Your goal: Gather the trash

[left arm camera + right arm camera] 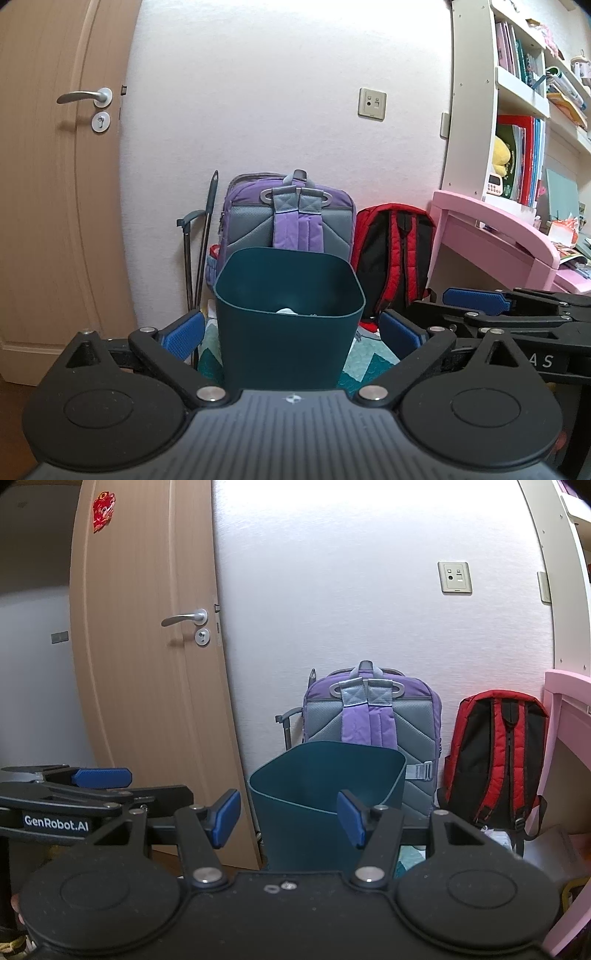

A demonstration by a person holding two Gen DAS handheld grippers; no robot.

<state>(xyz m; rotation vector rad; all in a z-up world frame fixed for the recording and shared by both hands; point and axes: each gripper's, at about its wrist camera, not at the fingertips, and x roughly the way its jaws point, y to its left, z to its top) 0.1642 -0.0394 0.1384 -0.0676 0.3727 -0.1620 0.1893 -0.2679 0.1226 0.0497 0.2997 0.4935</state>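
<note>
A dark teal bin [288, 332] stands upright on the floor, straight ahead in the left wrist view, with a bit of white trash [287, 311] showing inside it. My left gripper [291, 332] is open; its blue pads flank the bin's walls with a small gap on each side. In the right wrist view the same bin [314, 797] sits just ahead and slightly right. My right gripper [288, 819] is open with nothing between its fingers. It is level with the left gripper and to the right of it.
A purple backpack [291, 214] and a red backpack [397, 251] lean on the wall behind the bin. A wooden door [147, 664] stands to the left. A pink desk [491, 236] and white bookshelf [513, 110] are at the right. A teal patterned mat [369, 362] lies under the bin.
</note>
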